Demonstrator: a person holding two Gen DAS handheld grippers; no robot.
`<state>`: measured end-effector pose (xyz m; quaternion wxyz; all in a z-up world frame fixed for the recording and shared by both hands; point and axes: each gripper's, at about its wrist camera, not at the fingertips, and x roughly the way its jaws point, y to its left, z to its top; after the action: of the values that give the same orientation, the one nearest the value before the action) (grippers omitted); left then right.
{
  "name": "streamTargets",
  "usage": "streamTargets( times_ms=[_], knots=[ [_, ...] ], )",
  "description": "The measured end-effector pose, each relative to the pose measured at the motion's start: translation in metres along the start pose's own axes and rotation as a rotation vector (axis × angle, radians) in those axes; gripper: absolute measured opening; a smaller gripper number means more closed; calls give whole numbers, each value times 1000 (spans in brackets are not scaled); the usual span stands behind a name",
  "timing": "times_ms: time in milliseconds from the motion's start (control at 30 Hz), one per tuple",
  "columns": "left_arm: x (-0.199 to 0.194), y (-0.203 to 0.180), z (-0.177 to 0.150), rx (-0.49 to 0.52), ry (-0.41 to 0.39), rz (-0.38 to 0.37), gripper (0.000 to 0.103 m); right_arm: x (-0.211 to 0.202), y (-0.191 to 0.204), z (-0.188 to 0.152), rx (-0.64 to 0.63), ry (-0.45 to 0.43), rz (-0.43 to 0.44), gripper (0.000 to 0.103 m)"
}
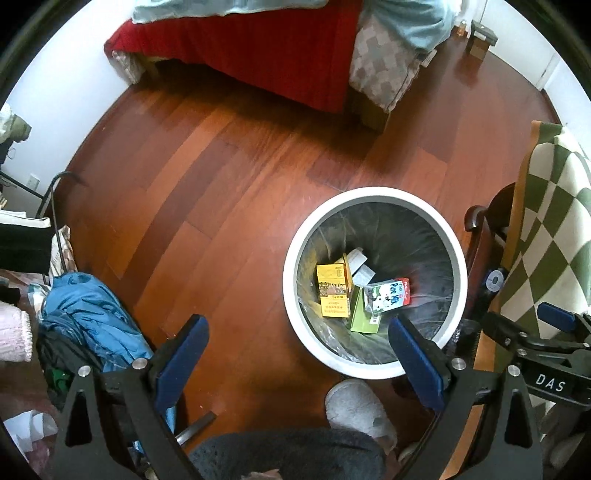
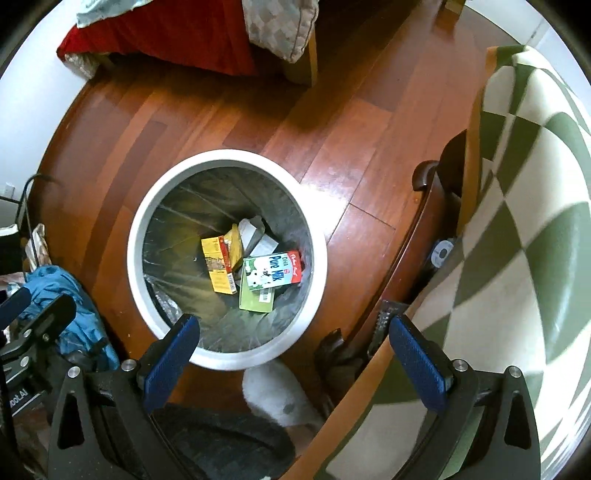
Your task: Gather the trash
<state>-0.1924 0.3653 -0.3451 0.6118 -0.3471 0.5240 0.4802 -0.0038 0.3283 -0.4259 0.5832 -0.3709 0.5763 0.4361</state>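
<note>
A white round trash bin [image 1: 458, 258] [image 2: 135, 254] with a dark liner stands on the wood floor. Inside lie a yellow box [image 1: 332, 295] [image 2: 218, 266], a Pure Milk carton [image 1: 388, 295] [image 2: 273, 271], a green box [image 1: 364, 319] [image 2: 255, 301] and white paper scraps [image 1: 360, 262] [image 2: 255, 230]. My left gripper [image 1: 299, 332] hangs open above the floor and the bin's near left rim, nothing between its blue pads [image 1: 184, 354]. My right gripper [image 2: 291, 332] is open over the bin's near right rim, empty too. Its frame also shows at the right edge of the left wrist view [image 1: 546, 332].
A bed with a red cover [image 1: 258, 48] [image 2: 166, 33] is at the far side. A chair with a green checkered blanket [image 1: 546, 206] [image 2: 517, 221] stands right of the bin. Blue clothing [image 1: 92, 314] [image 2: 62, 295] is piled at left. A slippered foot [image 1: 358, 410] [image 2: 277, 391] is near the bin.
</note>
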Motion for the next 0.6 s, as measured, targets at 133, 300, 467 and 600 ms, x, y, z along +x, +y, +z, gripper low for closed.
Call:
streamTargets(
  times_ms=[133, 300, 467, 600],
  knots=[
    [-18, 3, -5, -16, -27, -18, 99, -21, -3, -12, 7, -35, 17, 103],
    [-50, 4, -10, -27, -81, -36, 99, -57, -3, -25, -5, -85, 42, 103],
    [-92, 3, -17, -16, -156, -52, 99, -102, -2, -39, -14, -151, 64, 103],
    [-123, 2, -26, -4, -210, -59, 99, -140, -3, -51, -28, -208, 74, 103]
  ],
)
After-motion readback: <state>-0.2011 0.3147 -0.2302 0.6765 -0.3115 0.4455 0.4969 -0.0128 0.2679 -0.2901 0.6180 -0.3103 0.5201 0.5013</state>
